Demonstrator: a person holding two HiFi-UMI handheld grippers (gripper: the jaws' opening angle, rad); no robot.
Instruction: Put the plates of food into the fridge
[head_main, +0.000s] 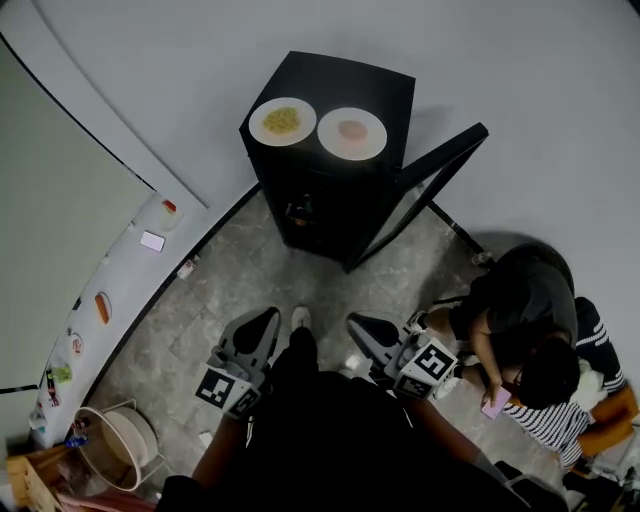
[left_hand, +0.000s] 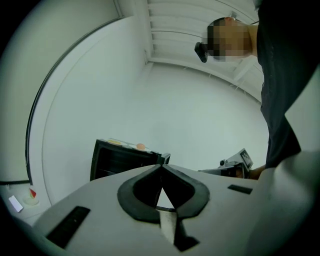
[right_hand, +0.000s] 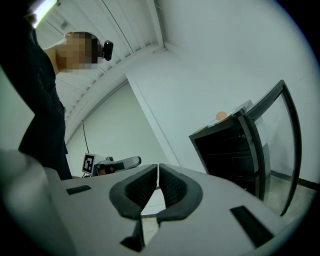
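A small black fridge stands against the wall with its door swung open to the right. On its top sit two white plates, one with yellow food and one with pink food. My left gripper and right gripper are both shut and empty, held level side by side over the floor, well short of the fridge. The left gripper view shows its jaws touching, with the fridge beyond. In the right gripper view its jaws are closed, and the fridge and its door lie ahead.
A person sits on the floor at the right, near the open door. A white counter with small items runs along the left wall. A basket stands at the lower left. Grey tiled floor lies between me and the fridge.
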